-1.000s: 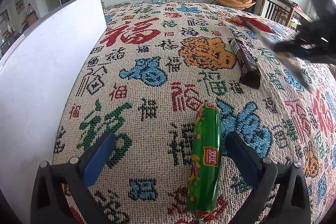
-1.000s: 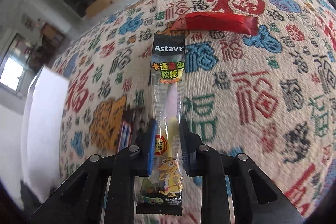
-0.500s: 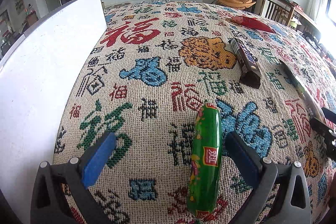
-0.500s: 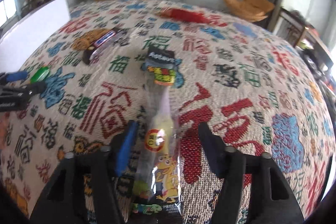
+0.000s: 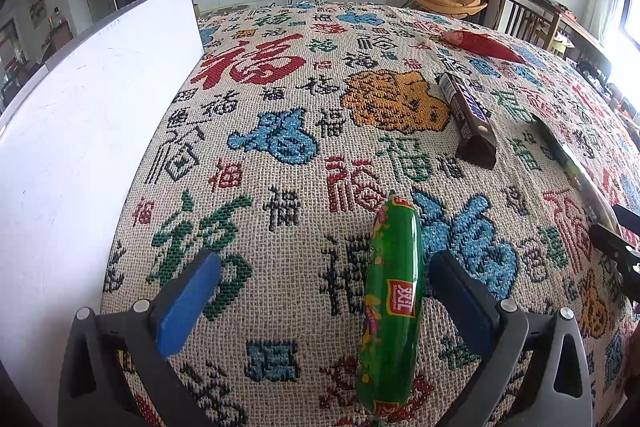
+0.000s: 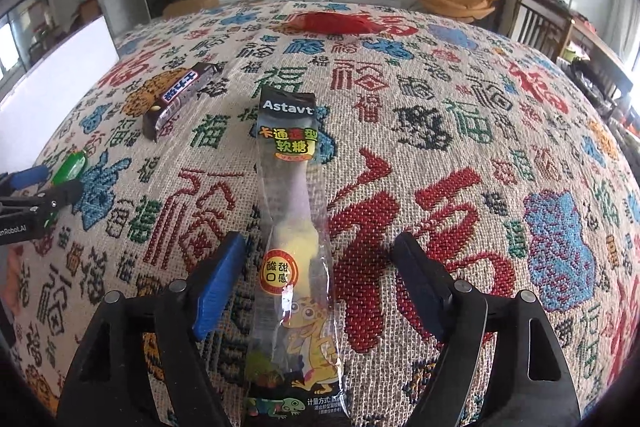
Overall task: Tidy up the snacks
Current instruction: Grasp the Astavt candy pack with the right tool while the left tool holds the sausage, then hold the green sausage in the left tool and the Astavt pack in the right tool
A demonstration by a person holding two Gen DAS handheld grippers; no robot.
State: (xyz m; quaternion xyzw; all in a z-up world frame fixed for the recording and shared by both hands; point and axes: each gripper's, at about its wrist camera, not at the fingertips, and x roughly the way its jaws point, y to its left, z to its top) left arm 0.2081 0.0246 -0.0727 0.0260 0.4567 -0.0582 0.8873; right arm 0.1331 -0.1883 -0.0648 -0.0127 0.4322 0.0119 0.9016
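Note:
A green sausage snack (image 5: pixel 394 303) lies on the patterned tablecloth between the fingers of my open left gripper (image 5: pixel 324 291), nearer the right finger. A long clear gummy candy packet (image 6: pixel 290 247) lies flat on the cloth between the fingers of my open right gripper (image 6: pixel 320 279), untouched. A dark chocolate bar (image 5: pixel 468 117) lies farther out; it also shows in the right wrist view (image 6: pixel 180 97). A red packet (image 5: pixel 482 45) lies at the far side, also in the right wrist view (image 6: pixel 332 23). The left gripper (image 6: pixel 36 191) shows at the right wrist view's left edge.
A tall white board (image 5: pixel 80 131) stands along the left edge of the table. The woven cloth (image 6: pixel 460 131) with coloured characters covers the whole table. Wooden chairs (image 5: pixel 528 17) stand at the far right. A TV cabinet is behind.
My right gripper has come down to the cloth and opened, letting go of the gummy candy packet, which now lies flat. The left gripper and green sausage have not moved.

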